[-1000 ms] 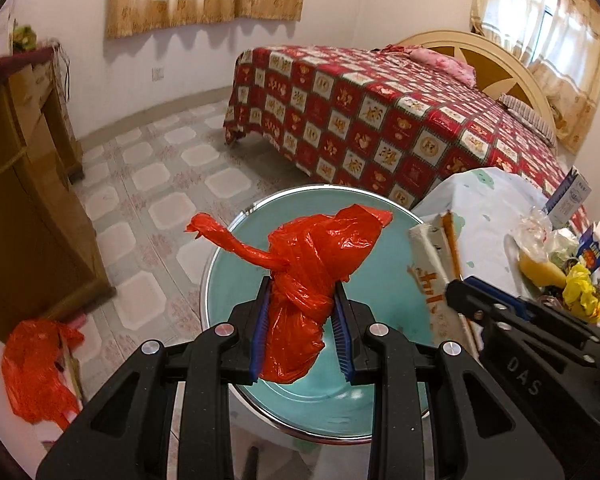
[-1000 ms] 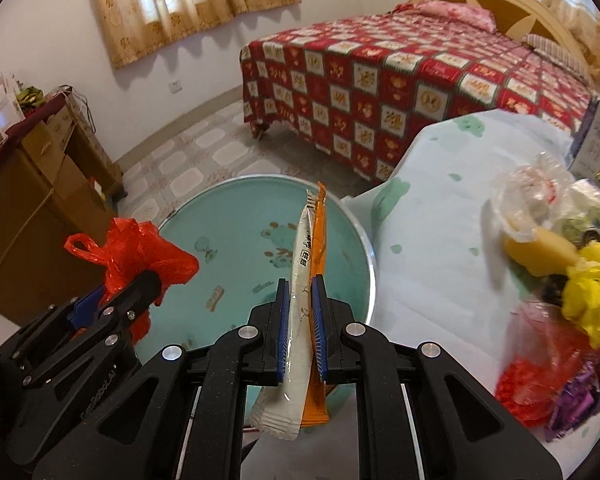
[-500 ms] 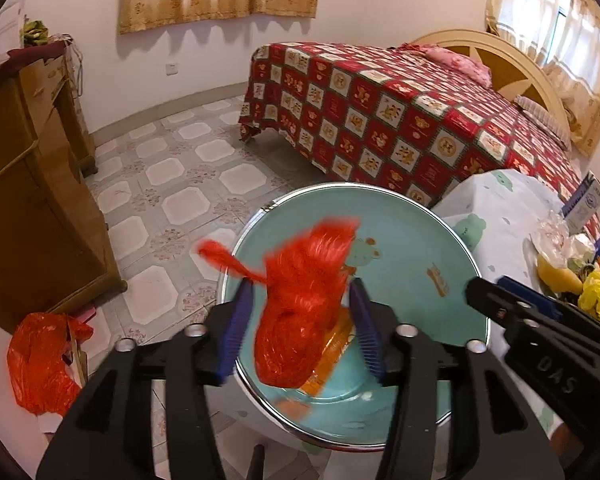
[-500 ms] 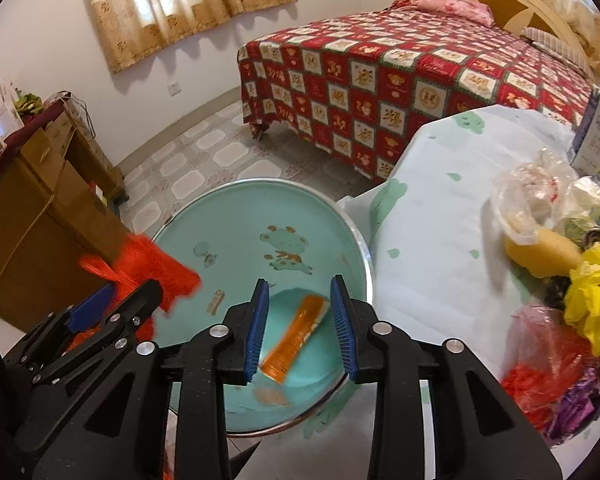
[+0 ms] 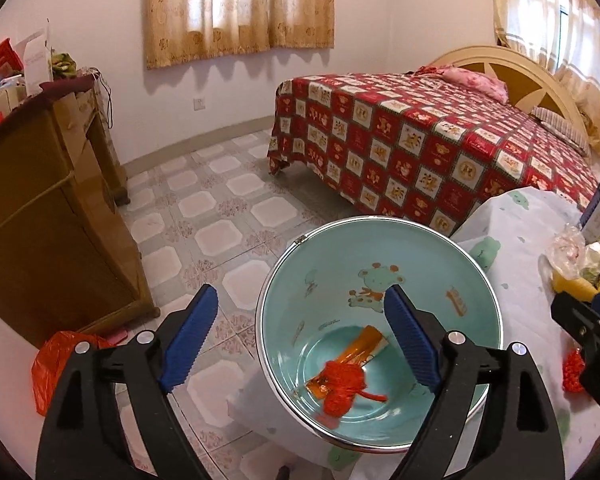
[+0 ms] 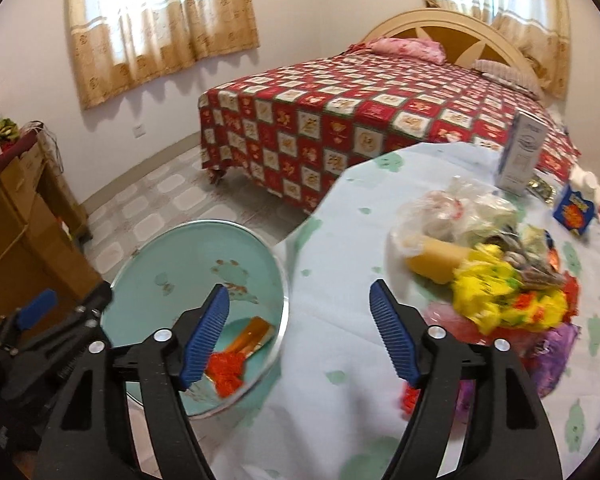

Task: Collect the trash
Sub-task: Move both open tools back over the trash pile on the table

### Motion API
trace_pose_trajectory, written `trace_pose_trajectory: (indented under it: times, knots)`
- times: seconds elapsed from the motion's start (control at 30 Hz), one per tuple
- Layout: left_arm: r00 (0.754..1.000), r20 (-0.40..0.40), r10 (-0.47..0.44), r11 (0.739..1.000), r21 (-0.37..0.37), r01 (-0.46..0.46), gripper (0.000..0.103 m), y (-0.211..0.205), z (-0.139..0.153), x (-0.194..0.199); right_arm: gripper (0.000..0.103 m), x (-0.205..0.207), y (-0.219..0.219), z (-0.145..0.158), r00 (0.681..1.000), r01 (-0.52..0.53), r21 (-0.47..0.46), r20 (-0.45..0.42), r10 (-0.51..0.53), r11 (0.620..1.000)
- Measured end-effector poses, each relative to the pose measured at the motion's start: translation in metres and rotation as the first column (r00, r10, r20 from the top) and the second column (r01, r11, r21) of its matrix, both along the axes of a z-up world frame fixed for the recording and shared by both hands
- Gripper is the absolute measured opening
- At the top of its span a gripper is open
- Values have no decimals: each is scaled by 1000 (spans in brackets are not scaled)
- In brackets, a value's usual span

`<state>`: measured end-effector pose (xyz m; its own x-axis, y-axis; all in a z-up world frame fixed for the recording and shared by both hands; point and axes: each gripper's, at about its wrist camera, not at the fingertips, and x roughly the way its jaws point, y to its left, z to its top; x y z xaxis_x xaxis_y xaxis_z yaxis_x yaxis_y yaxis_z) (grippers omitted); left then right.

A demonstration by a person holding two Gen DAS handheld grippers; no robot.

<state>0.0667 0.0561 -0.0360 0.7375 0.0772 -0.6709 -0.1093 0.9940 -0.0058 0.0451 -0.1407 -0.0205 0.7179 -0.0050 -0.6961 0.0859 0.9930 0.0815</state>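
The left gripper [image 5: 300, 334] hangs over the basin [image 5: 476, 276] with its jaws spread wide and nothing between them. Its blue pads [image 5: 190, 338] touch nothing. The right gripper [image 6: 300, 334] is spread just as wide and is empty too; it hovers over the near edge of the table [image 6: 340, 248], with the basin below and to its left.

Down in the bottom of the basin, straight ahead of the left gripper and well below its fingertips, lie two bits of trash: one crumpled red bag [image 5: 342, 384] and one orange wrapper [image 5: 358, 350]. The bag rests partly on top of the wrapper. A pale strip shows at the wrapper's far end, but I cannot tell whether it is a second wrapper.

Ahead and to the right of the right gripper, on the tablecloth, sits one heap of trash [image 6: 496, 276]: clear plastic, something yellow, red and purple bits. It is too jumbled and blurred to count. Beyond the heap stand two cartons, a tall white one [image 6: 520, 152] and a small blue one [image 6: 574, 210].

Far to the left of the left gripper, on the floor by the cabinet [image 5: 40, 220], lies another red bag [image 5: 54, 364]. One bed [image 5: 420, 148] stands beyond the basin.
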Motion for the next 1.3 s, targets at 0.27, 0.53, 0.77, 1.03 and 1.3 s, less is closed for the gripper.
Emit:
trace_pose_trajectory:
  times: [0.27, 0.53, 0.77, 1.03, 1.3]
  knots:
    - [999, 25, -22, 999, 40, 21, 87, -11, 7, -10, 81, -25, -22, -2, 997, 72, -15, 38, -72, 997]
    - [999, 30, -28, 998, 53, 26, 89, -16, 10, -13, 84, -35, -40, -1, 993, 112, 20, 37, -113, 993]
    - [999, 30, -28, 998, 53, 26, 89, -16, 9, -13, 84, -40, -42, 0, 993, 115, 10, 35, -115, 993]
    - [998, 34, -44, 998, 53, 42, 89, -22, 14, -19, 84, -48, -53, 4, 990, 130, 6, 46, -130, 992]
    - [991, 34, -126, 992, 13, 126, 90, -42, 15, -28, 84, -58, -78, 2, 980, 199, -6, 13, -199, 980]
